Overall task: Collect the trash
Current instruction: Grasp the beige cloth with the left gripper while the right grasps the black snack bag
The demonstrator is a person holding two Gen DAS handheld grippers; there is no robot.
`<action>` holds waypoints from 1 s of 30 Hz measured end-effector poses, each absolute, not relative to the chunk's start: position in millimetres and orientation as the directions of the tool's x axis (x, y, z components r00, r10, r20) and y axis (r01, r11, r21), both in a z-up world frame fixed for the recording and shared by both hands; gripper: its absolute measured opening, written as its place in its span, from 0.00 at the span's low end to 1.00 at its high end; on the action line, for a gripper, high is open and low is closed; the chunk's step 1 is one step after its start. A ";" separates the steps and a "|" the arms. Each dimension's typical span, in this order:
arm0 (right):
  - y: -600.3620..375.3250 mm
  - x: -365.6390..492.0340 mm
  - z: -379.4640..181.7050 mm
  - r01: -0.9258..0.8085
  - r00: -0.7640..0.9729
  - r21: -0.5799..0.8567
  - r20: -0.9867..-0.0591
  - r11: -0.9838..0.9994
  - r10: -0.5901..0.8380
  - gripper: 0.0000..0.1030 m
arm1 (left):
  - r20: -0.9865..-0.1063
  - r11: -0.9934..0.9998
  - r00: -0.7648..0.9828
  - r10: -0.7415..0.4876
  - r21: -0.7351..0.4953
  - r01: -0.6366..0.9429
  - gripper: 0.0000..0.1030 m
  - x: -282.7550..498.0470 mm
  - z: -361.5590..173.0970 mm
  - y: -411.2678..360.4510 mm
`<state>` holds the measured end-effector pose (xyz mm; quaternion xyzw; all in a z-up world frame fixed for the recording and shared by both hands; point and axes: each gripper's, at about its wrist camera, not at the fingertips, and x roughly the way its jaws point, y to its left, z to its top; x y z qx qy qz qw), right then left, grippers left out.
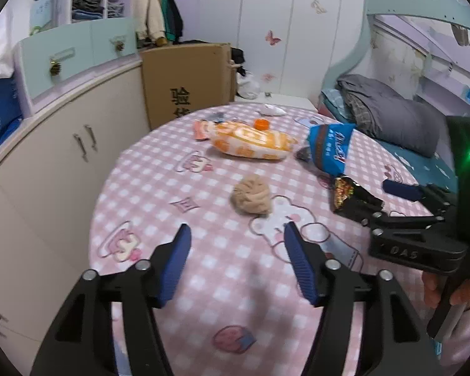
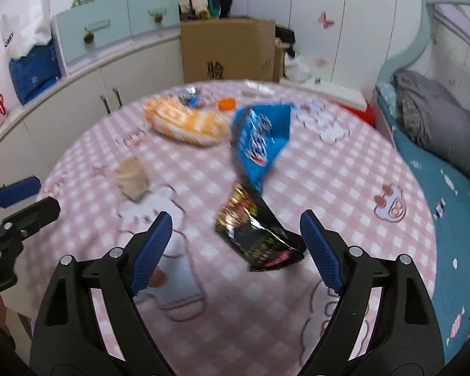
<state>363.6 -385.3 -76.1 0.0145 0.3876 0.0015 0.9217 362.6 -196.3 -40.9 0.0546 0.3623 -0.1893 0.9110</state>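
On the pink checked tablecloth (image 2: 313, 169), the black wrapper (image 2: 257, 235) lies between the wide-open, empty right gripper (image 2: 236, 244); the left gripper (image 1: 236, 261), equally spread and empty, hovers apart; closing askew could skid the foil away.

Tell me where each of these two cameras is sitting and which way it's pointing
Left wrist: on the left gripper, facing forward over the table at the crumpled brown paper; its open blue fingers, the right gripper and the holding hand show.
Right wrist: on the right gripper, facing the black wrapper; its open fingers and the left gripper show.
Shared: table, black wrapper, blue bag, orange bag.
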 end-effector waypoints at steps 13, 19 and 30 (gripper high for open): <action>-405.5 379.8 -91.9 0.028 0.644 0.044 -0.765 0.999 0.016 0.45 | -0.746 0.907 0.577 -0.332 -0.084 0.414 0.73 416.6 -74.5 -233.9; -420.1 375.8 -86.6 0.068 0.650 0.056 -0.760 0.996 -0.001 0.37 | -0.772 0.923 0.565 -0.292 -0.072 0.379 0.31 434.2 -86.1 -242.9; -408.9 365.8 -79.7 0.065 0.657 0.066 -0.754 0.996 0.007 0.37 | -0.755 0.920 0.571 -0.321 -0.105 0.378 0.28 418.2 -82.1 -218.1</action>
